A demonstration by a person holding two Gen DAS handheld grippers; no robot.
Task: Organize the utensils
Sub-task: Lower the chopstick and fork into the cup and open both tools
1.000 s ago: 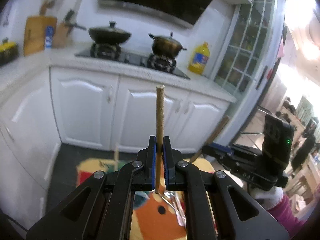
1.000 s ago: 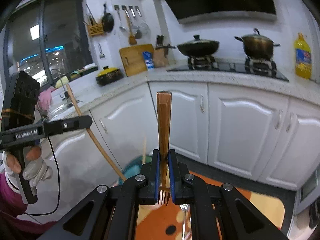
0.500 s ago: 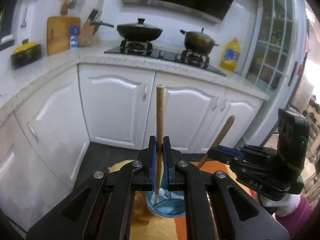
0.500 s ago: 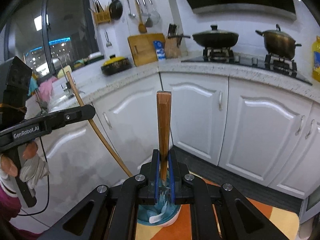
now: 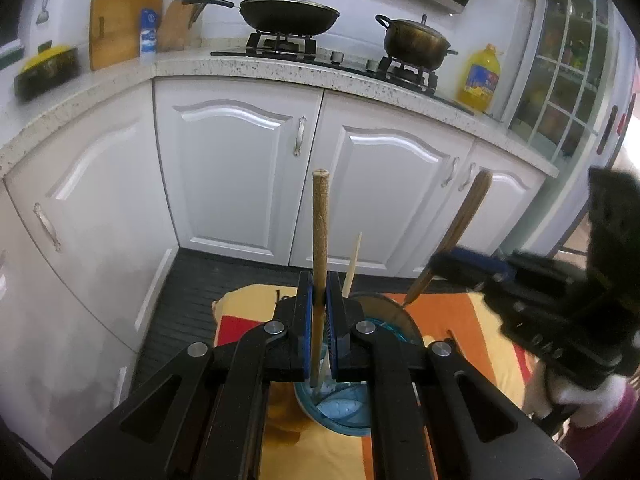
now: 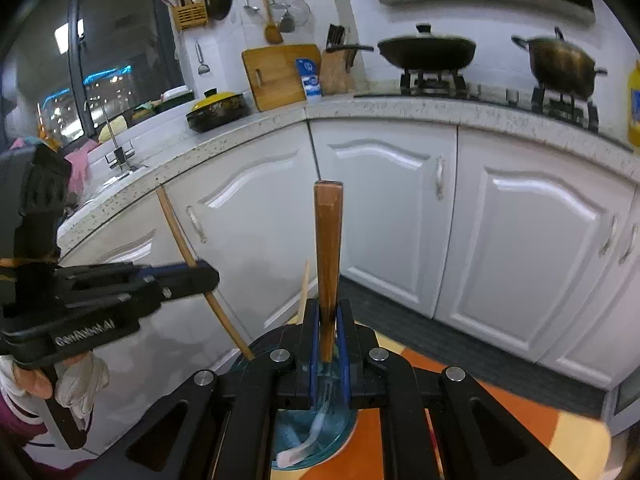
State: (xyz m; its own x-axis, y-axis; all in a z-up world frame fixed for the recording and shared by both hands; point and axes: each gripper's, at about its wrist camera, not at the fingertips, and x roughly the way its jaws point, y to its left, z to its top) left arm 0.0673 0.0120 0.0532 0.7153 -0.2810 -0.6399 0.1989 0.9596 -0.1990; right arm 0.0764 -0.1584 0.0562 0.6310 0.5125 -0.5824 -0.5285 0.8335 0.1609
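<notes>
My left gripper (image 5: 319, 320) is shut on a thin, rough wooden-handled utensil (image 5: 320, 240), held upright with its lower end in a blue glass cup (image 5: 352, 412) on the table. My right gripper (image 6: 328, 344) is shut on a flat brown wooden-handled fork (image 6: 328, 260), also upright, with its metal end down in the same cup (image 6: 312, 440). A pale chopstick (image 5: 352, 264) stands in the cup. Each gripper shows in the other's view: the right one (image 5: 472, 264) at the right, the left one (image 6: 180, 276) at the left.
The cup stands on an orange and yellow cloth (image 5: 320, 456) (image 6: 520, 400). White kitchen cabinets (image 5: 240, 176) and a speckled counter with a pan (image 5: 288, 12), a pot (image 5: 416, 42) and a yellow oil bottle (image 5: 480, 76) lie beyond.
Both grippers have tilted and come down over the cup, bringing the lower ends of their utensils into it. Both stay shut.
</notes>
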